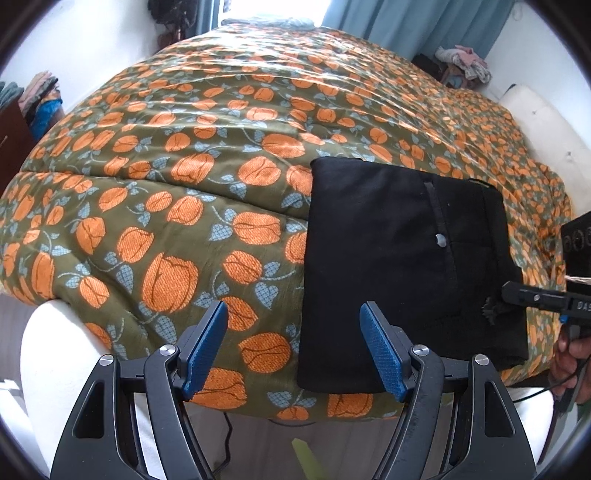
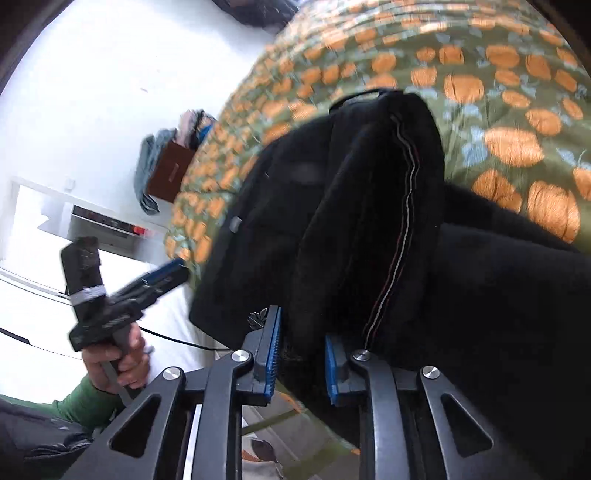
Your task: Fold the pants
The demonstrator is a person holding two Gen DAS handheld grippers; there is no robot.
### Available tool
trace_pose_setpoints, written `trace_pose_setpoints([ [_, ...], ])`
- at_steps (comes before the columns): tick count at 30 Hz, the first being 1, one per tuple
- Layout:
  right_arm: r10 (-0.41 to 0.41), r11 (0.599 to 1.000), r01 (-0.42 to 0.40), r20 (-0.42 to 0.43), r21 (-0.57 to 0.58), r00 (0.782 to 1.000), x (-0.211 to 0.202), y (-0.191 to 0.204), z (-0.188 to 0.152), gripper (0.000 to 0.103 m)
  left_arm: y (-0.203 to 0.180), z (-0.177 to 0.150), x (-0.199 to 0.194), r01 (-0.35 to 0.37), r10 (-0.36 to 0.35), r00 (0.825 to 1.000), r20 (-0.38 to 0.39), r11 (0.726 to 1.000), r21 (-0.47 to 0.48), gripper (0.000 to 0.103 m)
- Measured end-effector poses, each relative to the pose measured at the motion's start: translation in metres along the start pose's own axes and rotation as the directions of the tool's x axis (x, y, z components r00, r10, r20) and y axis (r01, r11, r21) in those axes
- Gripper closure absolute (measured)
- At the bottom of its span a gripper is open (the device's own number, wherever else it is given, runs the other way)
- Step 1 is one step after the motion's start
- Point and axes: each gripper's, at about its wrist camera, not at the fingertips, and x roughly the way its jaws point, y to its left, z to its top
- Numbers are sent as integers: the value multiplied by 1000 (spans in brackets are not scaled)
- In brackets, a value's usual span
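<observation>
Now the right gripper [image 2: 301, 349] pinches the black pants' [image 1: 402, 258] near edge to fold it; the left gripper [image 1: 293, 350] waits spread, empty.

An olive bedspread [image 1: 207, 155] printed with orange flowers fills the middle of the frame, blue curtains [image 1: 406, 26] hang at the top, piled clothes [image 1: 465, 61] sit upper right, and a brown cabinet [image 1: 11, 144] stands at left.
</observation>
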Motion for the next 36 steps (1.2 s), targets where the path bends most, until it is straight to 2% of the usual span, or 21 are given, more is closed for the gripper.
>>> trace_pose_setpoints([
  [5, 45, 998, -41, 116, -37, 992, -52, 23, 1, 88, -5, 0, -2, 3, -3, 1000, 4, 1000, 14, 27],
  [11, 58, 997, -45, 194, -67, 979, -102, 34, -4, 88, -15, -1, -5, 11, -11, 1000, 16, 999, 47, 27],
  [12, 53, 997, -41, 203, -63, 978, -100, 39, -2, 88, -16, -1, -6, 10, -11, 1000, 16, 999, 50, 27],
  [25, -22, 995, -8, 291, 100, 956, -169, -30, -39, 89, -22, -3, -4, 16, -16, 1000, 7, 998, 58, 27],
  [31, -40, 989, -4, 295, 146, 955, -176, -51, -58, 89, -30, -4, -6, 16, -17, 1000, 10, 996, 90, 27],
  [36, -34, 978, -34, 321, 204, 946, -181, -70, -80, 89, -33, -6, -5, 21, -22, 1000, 9, 995, 94, 27],
])
